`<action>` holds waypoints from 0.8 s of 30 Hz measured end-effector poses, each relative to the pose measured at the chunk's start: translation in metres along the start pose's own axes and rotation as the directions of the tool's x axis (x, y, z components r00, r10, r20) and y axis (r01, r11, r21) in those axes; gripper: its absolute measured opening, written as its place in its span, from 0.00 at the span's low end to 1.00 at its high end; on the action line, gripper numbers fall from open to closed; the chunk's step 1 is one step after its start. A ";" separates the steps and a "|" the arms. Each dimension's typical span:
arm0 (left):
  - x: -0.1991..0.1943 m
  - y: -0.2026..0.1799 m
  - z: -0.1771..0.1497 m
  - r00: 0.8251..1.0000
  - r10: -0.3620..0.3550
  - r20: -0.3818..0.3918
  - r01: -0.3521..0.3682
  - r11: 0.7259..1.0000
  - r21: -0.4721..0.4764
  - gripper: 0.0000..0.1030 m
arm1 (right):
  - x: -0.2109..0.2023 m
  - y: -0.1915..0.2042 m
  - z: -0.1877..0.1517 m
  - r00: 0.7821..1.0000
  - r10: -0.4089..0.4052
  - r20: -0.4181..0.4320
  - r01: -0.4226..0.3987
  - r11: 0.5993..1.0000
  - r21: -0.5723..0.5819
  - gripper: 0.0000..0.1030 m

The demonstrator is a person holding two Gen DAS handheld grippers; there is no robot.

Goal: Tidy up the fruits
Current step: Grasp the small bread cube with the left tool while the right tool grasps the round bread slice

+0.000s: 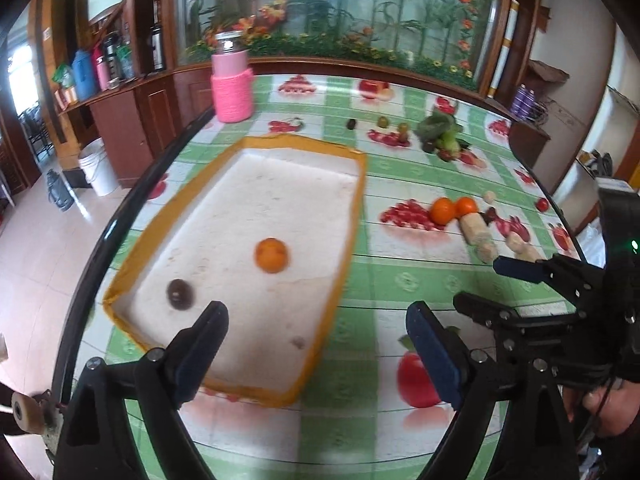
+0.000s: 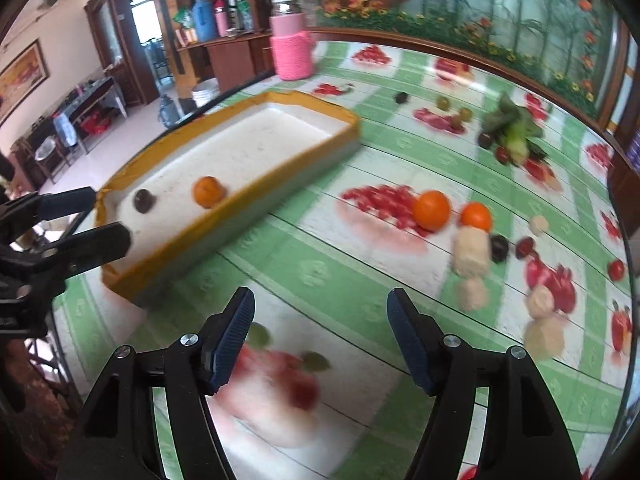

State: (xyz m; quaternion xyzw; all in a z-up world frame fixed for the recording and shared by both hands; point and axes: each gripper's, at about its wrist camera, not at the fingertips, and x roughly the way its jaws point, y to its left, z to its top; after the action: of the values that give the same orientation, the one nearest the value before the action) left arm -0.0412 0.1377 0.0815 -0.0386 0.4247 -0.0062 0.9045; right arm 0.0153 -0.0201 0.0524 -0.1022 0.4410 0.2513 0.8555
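No writing is readable; left tool [image 1: 316,332] and right tool [image 2: 322,332] gape empty.

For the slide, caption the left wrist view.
Open left gripper above the yellow-rimmed tray holding an orange and a dark fruit; more fruit waits on the tablecloth.

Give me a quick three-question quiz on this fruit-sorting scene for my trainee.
1. True or false: the tray holds three oranges.
2. Which gripper holds a fruit? A) left gripper B) right gripper C) neither
3. Fill in: two oranges lie on the tablecloth beside the pale ____ pieces.

Key: 1. False, one orange and one dark fruit. 2. C, both stand open and empty. 3. Corn.
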 end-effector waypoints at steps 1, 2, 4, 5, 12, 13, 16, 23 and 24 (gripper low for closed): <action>0.000 -0.007 -0.001 1.000 -0.011 -0.002 0.011 1.000 0.013 0.90 | -0.001 -0.007 -0.003 1.000 -0.012 -0.002 0.012 1.000 0.014 0.67; 0.000 -0.013 -0.001 1.000 -0.019 -0.004 0.019 0.999 0.027 0.90 | -0.003 -0.016 -0.006 1.000 -0.028 -0.003 0.028 0.999 0.035 0.67; 0.002 -0.025 -0.001 0.999 -0.031 -0.007 0.031 0.998 0.050 0.90 | -0.007 -0.034 -0.011 0.998 -0.057 -0.006 0.057 0.995 0.076 0.69; 0.003 -0.031 -0.002 0.999 -0.038 -0.010 0.038 0.998 0.058 0.90 | -0.009 -0.039 -0.013 0.998 -0.066 -0.007 0.066 0.994 0.088 0.73; 0.017 -0.061 0.000 0.996 -0.075 -0.038 0.078 0.994 0.076 0.91 | -0.028 -0.080 -0.030 0.989 -0.145 -0.002 0.143 0.977 0.159 0.78; 0.020 -0.065 0.000 0.996 -0.078 -0.042 0.081 0.994 0.074 0.91 | -0.029 -0.086 -0.031 0.989 -0.150 -0.003 0.148 0.976 0.162 0.78; 0.025 -0.077 0.000 0.994 -0.093 -0.055 0.097 0.993 0.073 0.91 | -0.032 -0.099 -0.037 0.986 -0.167 -0.012 0.166 0.971 0.170 0.78; 0.033 -0.100 -0.004 0.993 -0.087 -0.078 0.095 0.990 0.106 0.91 | -0.033 -0.130 -0.045 0.977 -0.212 -0.017 0.212 0.963 0.167 0.78; 0.034 -0.101 -0.005 0.993 -0.085 -0.080 0.094 0.990 0.104 0.91 | -0.033 -0.134 -0.045 0.977 -0.212 -0.015 0.211 0.963 0.167 0.78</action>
State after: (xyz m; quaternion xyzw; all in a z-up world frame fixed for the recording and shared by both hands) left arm -0.0208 0.0352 0.0599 -0.0087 0.4555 -0.0711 0.8873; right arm 0.0373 -0.1639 0.0459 -0.0761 0.4460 0.1207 0.8836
